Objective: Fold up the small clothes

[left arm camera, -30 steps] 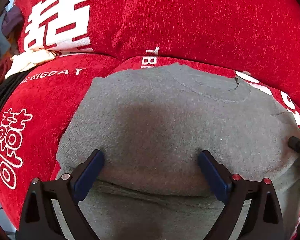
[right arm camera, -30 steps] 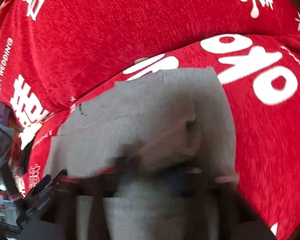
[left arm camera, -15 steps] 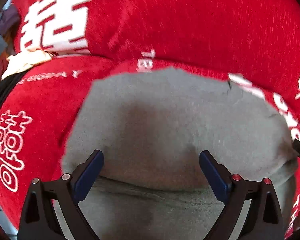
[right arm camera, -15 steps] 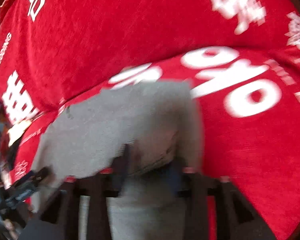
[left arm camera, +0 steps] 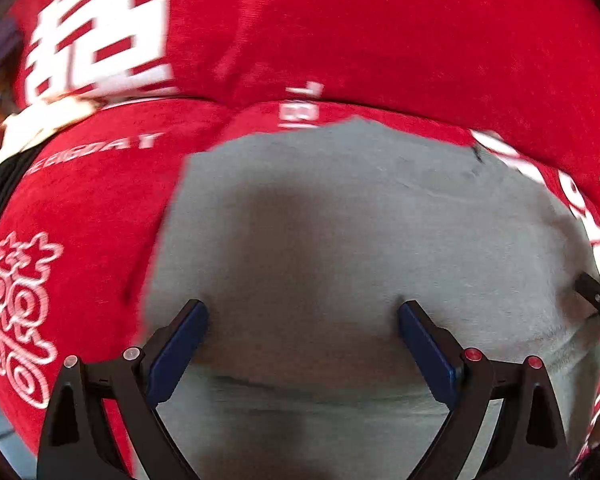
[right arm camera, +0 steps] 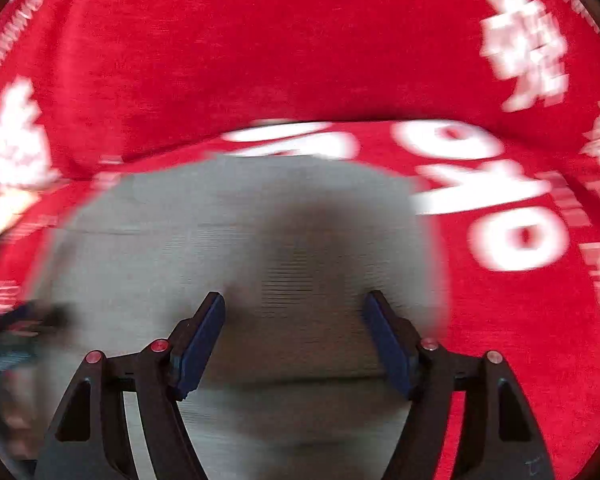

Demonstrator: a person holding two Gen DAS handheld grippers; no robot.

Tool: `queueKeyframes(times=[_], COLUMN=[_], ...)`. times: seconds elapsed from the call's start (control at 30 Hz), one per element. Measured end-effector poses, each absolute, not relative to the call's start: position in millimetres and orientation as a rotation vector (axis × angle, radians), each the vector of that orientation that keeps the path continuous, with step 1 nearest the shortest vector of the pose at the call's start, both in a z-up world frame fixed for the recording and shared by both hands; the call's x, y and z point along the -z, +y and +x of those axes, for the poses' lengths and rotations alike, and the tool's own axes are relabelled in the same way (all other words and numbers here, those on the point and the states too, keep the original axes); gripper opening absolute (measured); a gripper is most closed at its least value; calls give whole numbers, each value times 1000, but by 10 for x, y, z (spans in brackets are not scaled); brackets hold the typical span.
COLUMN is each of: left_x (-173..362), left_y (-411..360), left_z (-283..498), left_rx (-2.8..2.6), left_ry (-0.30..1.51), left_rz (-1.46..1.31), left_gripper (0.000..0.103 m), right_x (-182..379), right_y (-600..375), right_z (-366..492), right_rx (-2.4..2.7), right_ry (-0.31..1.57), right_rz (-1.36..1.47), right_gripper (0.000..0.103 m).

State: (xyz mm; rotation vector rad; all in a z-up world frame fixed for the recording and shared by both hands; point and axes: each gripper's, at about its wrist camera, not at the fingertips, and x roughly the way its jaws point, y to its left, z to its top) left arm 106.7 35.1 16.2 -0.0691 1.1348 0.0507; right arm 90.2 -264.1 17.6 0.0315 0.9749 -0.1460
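Flat on a red cover (left arm camera: 340, 40) printed with white characters lies a grey garment (left arm camera: 340, 208), folded, a fold edge running across its near part. Over it, the left gripper (left arm camera: 302, 320) has its blue-padded fingers (left arm camera: 178, 350) spread wide with nothing between them, and the right gripper (right arm camera: 294, 312) likewise stands open above the cloth, gripping nothing.

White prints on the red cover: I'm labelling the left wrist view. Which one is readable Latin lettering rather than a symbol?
The small line reading BIGDAY, left of the grey garment. The big block character above and outlined emblem below are symbols.
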Motion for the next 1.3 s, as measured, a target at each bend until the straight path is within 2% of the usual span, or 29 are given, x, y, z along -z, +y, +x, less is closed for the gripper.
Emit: queueKeyframes(times=[0.13,0.2,0.23,0.27,0.33,0.5,0.7,0.77,1.3], left_x=[-204,-94,-20,-25,-59,-198,-85,-33,-35], left_y=[331,129,28,-22,3,65,69,104,325], left_z=[1155,1185,1189,1154,1099,794,363,187,-528], left_rx=[-45,-8,-24,-47,-39,3,66,72,89], left_ry=[1149,1186,1201,1158,1163,1112,1130,1120,1055], left_rz=[-159,-107,-29,33,40,62,37,30,3], left_gripper=[97,97,103,103,103,103,103,103,103], right_x=[-250,-149,-53,26,-10,-167,58,76,206], right_y=[-2397,-2105,-2007,-1935,-1978,-1947,-1680,-1684,-1860], right_z=[927,1032,1076,1109,1051,683,108,-97,-918], right_rx=[16,-50,-45,-8,70,23,-49,-44,-86], right_ry=[968,1021,1060,1087,1050,1011,1045,994,934], right_rz=[110,50,-3,-57,-81,-54,-154,-144,-143], right_gripper=[76,77,77,77,79,79,79,80,86])
